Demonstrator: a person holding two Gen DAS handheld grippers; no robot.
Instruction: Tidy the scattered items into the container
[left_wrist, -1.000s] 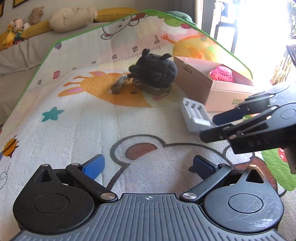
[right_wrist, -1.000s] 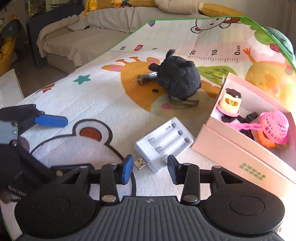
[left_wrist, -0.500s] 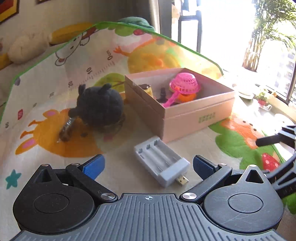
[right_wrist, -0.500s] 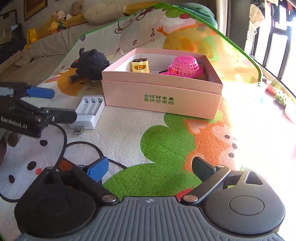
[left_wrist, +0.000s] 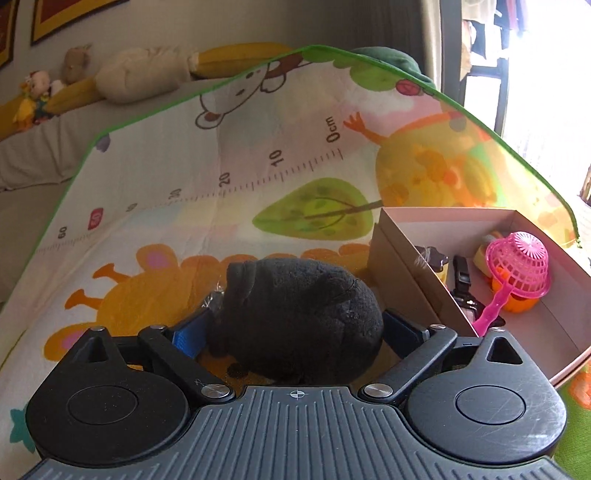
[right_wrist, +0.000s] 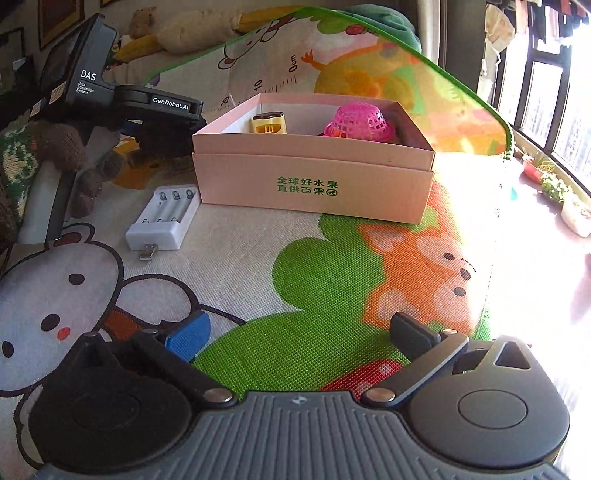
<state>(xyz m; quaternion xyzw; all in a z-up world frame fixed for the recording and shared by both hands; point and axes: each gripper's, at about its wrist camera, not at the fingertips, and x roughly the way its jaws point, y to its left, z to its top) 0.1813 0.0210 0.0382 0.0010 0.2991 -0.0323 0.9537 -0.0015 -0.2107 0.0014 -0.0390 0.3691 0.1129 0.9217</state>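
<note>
Strong daylight from window (right_wrist: 546, 96) at right, blown-out glare there; fisheye bending at edges; focus sharp.

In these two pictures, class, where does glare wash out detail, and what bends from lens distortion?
Right wrist view: window glare bleaches the play mat right of the pink box. Left wrist view: top right corner blown out; the mat's green edge bows into an arch.

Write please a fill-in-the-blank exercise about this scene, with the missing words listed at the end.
1. The black plush toy sits between the fingers of the ____ gripper, whose jaws are closing.
2. The pink plastic mesh basket lies inside the pink cardboard ____.
3. The white battery charger lies on the play mat, ____ the container.
4. The right gripper holds ____.

Missing words: left; box; outside; nothing
</note>
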